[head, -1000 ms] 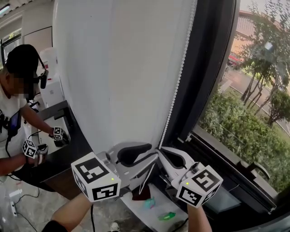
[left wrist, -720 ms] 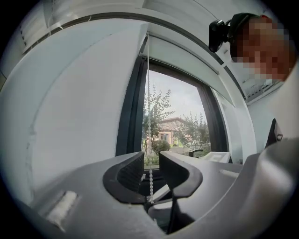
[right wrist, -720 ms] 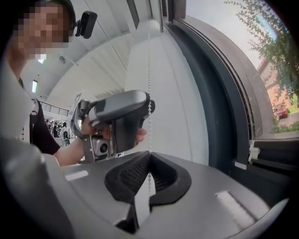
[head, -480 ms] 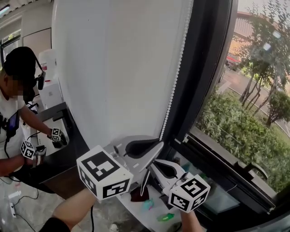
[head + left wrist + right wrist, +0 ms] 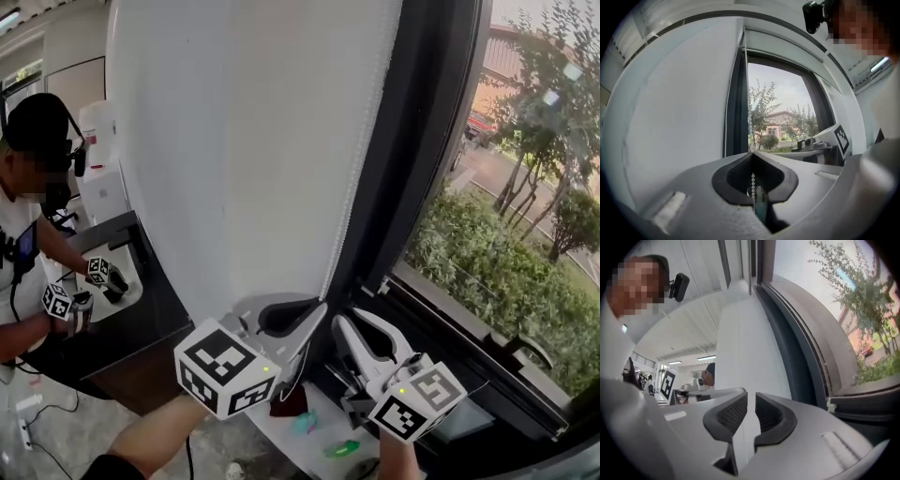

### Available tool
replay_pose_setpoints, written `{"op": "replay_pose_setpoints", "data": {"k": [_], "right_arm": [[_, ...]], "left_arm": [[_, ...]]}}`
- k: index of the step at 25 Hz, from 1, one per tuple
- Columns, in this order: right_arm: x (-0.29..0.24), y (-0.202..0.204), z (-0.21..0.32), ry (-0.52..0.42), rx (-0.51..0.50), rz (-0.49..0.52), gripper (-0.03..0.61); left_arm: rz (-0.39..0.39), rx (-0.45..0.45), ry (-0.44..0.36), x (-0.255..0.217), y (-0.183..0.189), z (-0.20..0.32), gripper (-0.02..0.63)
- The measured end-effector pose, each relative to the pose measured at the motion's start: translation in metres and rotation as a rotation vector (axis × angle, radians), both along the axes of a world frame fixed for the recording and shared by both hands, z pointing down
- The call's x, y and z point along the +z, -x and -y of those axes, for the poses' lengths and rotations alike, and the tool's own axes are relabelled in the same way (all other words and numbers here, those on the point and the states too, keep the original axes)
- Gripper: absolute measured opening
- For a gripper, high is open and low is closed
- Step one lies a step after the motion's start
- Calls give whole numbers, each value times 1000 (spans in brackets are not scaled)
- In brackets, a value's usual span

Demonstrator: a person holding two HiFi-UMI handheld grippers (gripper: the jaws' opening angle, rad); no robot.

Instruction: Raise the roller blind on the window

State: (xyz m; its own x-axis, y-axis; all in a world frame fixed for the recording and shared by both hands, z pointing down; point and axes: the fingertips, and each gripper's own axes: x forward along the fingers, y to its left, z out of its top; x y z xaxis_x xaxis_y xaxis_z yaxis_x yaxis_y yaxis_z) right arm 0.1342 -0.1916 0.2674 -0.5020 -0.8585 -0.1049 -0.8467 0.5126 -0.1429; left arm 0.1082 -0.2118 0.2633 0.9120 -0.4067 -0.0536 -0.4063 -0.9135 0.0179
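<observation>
**Now the left takes the chain, the right lets go**

So, the blind (image 5: 244, 141) hangs down over the left of the window (image 5: 506, 234), its bottom edge level with the grippers. The chain (image 5: 358, 159) runs down its right edge, against the dark frame.

Left gripper (image 5: 309, 314): jaws all but together, the chain pinched between the pads, easing apart just a touch. Right gripper (image 5: 361, 323), beside it and nearer the glass: jaws opening, a narrow gap, nothing in it but the white blind behind.

That chain looks light, limp and slick, just small beads on a cord. It gives nothing to push on, so it only works under tension. I'd say the best hold is square across the beads, so one lodges against the pads and can't slide through. Grip high, draw straight down along the frame. A sideways tug could jump the chain off its sprocket.
</observation>
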Motion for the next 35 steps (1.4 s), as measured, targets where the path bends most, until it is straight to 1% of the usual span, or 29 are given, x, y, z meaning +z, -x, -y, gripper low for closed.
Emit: {"op": "replay_pose_setpoints", "data": {"k": [2,6,10,13,16,19,24,26,29,31,35], "right_arm": [[0,0,3,-11,45,-39,38],[8,8,4,0,54,-59,31],[17,12,5,13,74,-75,17],[24,14,4,18,103,-95,14],[31,12,1,17,157,-114,14],[39,13,-5,21,193,-108,11],[54,19,-13,43,211,-100,9],[59,20,-16,55,220,-94,9],[63,22,-22,58,235,-100,9],[66,24,-25,60,240,-109,8],[73,27,-28,74,245,-117,6]], "left_arm": [[23,2,46,22,-2,1,11],[82,-16,122,68,-1,2,9],[76,-38,174,95,2,2,11],[80,-61,163,96,3,0,9],[61,-125,167,88,10,-1,9],[42,-186,163,87,17,-8,14],[22,-273,115,85,30,-18,31],[14,-309,90,82,37,-21,49],[14,-370,46,77,47,-26,49],[16,-378,35,76,48,-31,49],[28,-367,35,81,44,-37,48]]}}
